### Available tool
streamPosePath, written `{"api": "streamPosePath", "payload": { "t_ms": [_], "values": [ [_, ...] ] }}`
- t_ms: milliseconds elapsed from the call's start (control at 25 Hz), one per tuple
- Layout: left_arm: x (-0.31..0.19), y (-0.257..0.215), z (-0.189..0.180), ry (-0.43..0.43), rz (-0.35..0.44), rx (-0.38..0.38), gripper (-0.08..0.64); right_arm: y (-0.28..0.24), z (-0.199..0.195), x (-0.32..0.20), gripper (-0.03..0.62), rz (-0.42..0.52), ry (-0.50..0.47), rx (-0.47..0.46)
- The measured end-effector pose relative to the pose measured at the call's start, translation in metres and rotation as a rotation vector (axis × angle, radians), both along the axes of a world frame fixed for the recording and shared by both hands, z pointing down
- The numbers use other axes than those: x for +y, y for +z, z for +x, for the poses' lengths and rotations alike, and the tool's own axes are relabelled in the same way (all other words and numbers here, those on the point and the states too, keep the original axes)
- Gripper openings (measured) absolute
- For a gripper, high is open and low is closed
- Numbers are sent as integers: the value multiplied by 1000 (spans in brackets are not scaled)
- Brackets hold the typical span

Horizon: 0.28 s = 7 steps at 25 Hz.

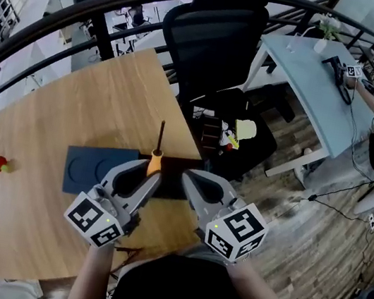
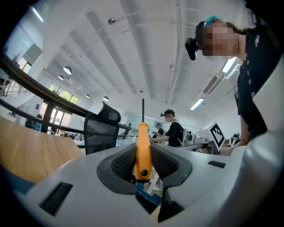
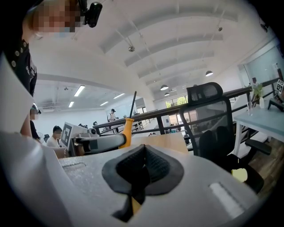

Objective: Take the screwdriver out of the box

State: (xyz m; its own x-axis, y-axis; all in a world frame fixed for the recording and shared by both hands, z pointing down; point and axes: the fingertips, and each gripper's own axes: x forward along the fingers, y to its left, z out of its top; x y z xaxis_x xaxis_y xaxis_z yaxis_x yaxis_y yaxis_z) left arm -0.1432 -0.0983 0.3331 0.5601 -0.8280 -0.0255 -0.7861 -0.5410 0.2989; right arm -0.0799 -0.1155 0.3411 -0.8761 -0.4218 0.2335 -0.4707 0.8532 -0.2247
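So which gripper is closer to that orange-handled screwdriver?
Left. The left gripper is shut on the screwdriver by its orange handle, holding it upright. The right gripper sits just beside it to the right, jaws together with nothing between them, not touching the screwdriver.

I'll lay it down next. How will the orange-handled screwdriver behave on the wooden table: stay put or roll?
Probably rolls: the screwdriver handle looks round and smooth. It seems stiff, its thin shaft standing straight. Ribbed fingers on the left gripper should resist slipping.

Smooth orange plastic screwdriver handle, ribbed black jaws, matt wooden table
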Motion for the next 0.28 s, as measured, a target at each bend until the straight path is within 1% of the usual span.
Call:
{"api": "streamPosePath", "payload": {
  "t_ms": [280],
  "values": [
    [0,6,1,9,-28,-17,118,3,-4,1,-5,-5,-6,5]
  ]
}}
